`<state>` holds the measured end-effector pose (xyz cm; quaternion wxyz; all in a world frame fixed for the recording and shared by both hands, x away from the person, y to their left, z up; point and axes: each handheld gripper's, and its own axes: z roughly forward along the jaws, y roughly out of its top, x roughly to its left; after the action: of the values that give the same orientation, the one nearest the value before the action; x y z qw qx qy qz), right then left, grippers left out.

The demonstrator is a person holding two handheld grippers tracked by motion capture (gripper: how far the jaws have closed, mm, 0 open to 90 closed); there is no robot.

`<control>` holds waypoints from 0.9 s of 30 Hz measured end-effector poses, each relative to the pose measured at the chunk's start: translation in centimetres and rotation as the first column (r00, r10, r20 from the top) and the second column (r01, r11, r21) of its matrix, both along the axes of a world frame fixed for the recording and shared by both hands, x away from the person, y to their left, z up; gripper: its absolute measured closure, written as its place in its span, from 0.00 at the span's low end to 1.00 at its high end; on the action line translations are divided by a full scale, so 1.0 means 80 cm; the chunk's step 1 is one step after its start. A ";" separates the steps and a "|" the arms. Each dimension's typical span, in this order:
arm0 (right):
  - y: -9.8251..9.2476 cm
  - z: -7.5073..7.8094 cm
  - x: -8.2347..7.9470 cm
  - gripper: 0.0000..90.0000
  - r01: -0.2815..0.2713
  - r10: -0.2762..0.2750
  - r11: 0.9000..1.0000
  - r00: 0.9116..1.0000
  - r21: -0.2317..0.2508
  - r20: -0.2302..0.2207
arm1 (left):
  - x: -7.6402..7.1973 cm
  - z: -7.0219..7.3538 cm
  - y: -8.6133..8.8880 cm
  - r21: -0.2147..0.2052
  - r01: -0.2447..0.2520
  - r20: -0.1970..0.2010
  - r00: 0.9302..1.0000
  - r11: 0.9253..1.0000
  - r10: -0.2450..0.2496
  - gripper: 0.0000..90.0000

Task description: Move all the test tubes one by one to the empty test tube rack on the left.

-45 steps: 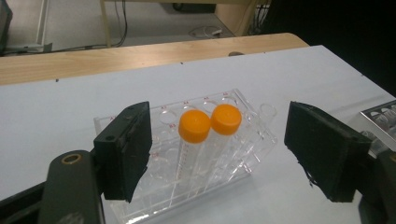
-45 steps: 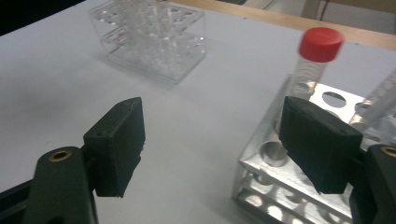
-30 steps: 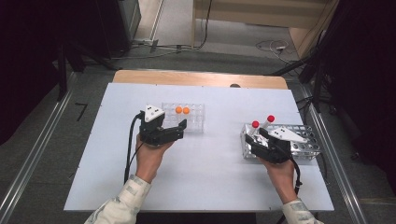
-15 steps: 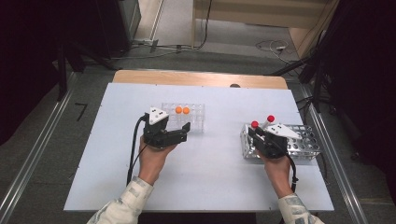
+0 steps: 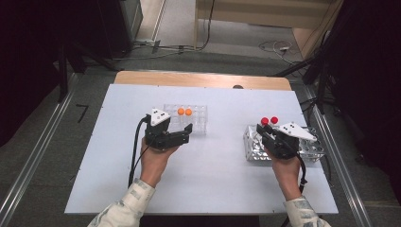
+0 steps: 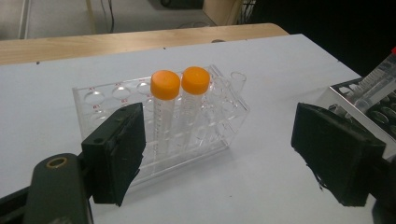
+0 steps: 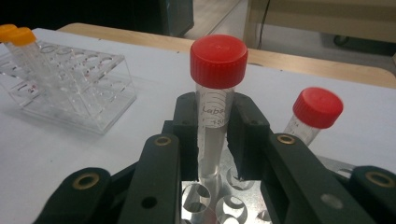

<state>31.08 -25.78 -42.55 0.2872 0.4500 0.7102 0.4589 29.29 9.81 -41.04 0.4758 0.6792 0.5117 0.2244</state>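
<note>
Gripping a clear tube (image 7: pixel 215 135) just below its red screw cap (image 7: pixel 218 60), the right gripper (image 7: pixel 215 140) has just been closing, and its black pads now press on the tube from both sides. The tube is see-through plastic with printed markings on its wall, and it stands upright over the round holes of the shiny metal rack (image 5: pixel 254 150) at the table's right side. A second red-capped tube (image 7: pixel 313 116) leans in that rack just beside it. Well apart, toward the middle of the white table (image 5: pixel 213 179), the left gripper (image 6: pixel 215 158) hangs with its jaws spread wide and nothing between them, facing a clear plastic rack (image 6: pixel 116 93) that holds two orange-capped tubes (image 6: pixel 164 112) side by side.
</note>
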 end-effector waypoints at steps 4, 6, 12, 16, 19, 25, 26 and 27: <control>0.000 0.010 -0.006 0.80 -0.004 0.004 1.000 1.000 0.001 0.026 | 0.000 0.000 0.000 0.002 -0.001 -0.001 1.000 1.000 0.001 0.20; 0.000 0.016 -0.008 0.80 -0.003 0.003 1.000 0.999 -0.001 0.041 | 0.000 0.000 0.000 0.002 0.000 -0.001 1.000 1.000 0.000 0.20; -0.001 0.033 -0.017 0.80 -0.020 0.019 1.000 0.997 0.015 0.068 | 0.000 0.001 -0.001 0.000 0.002 0.000 1.000 1.000 -0.002 0.20; 0.005 0.040 -0.022 0.80 -0.044 0.043 0.999 0.996 0.024 0.074 | 0.000 0.003 -0.003 0.002 0.004 0.003 1.000 1.000 -0.004 0.20; 0.012 0.043 -0.025 0.80 -0.073 0.071 0.997 0.995 0.027 0.075 | 0.000 0.005 -0.003 -0.001 0.007 0.006 1.000 1.000 -0.007 0.20; 0.033 0.041 -0.029 0.80 -0.127 0.126 0.992 0.990 0.020 0.060 | -0.002 0.005 -0.004 -0.003 0.009 0.008 1.000 1.000 -0.009 0.20; 0.037 0.040 -0.030 0.80 -0.136 0.135 0.991 0.989 0.017 0.056 | -0.002 0.006 -0.004 -0.001 0.009 0.008 1.000 1.000 -0.009 0.20; 0.041 0.038 -0.030 0.80 -0.143 0.142 0.990 0.989 0.014 0.051 | -0.003 0.006 -0.004 -0.002 0.010 0.009 1.000 1.000 -0.010 0.20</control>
<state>28.70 -22.52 -39.47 0.2675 0.3891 0.7290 0.4956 29.07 9.48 -40.56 0.4801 0.6802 0.5064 0.2246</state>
